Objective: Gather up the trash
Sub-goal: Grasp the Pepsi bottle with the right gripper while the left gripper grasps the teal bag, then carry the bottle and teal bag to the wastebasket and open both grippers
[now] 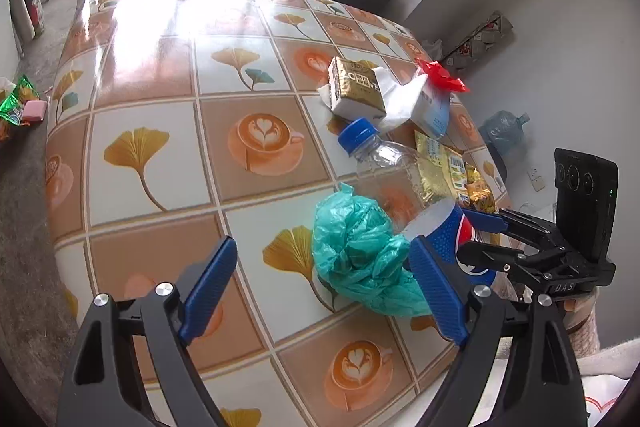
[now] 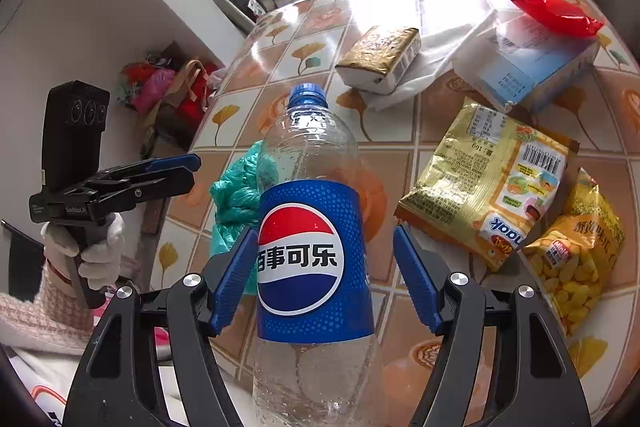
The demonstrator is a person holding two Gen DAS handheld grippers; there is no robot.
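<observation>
My right gripper (image 2: pixel 325 277) stands spread on either side of the empty clear plastic cola bottle with blue cap and blue label (image 2: pixel 314 227), which lies on the tiled-pattern tablecloth table (image 1: pixel 168 131). The blue pads sit level with the label band; the left pad (image 2: pixel 236 279) looks touching or nearly so, the right pad clear of the bottle, so I judge the grip not yet closed.

Handling, as I judge it: the bottle is empty, hence light, thin-walled and springy. It will dent under hard pressure and roll if nudged. The label band is the best hold: widest, least tapered, and less slick than the bare plastic near the neck.

My left gripper (image 1: pixel 324 291) hangs spread above the table, holding nothing, with the crumpled teal plastic bag (image 1: pixel 360 259) lying between its pads and just beside the bottle's label end. That bag is soft and shapeless; I would pinch a bunched fold.

Beyond the bottle's cap lie a gold-wrapped rectangular packet (image 2: pixel 380 59) on white paper and a pale blue-and-white carton (image 2: pixel 532 67) with a red wrapper scrap (image 2: pixel 556 11) on it. To the bottle's right lie two yellow snack bags (image 2: pixel 492 179), crinkly and light.
</observation>
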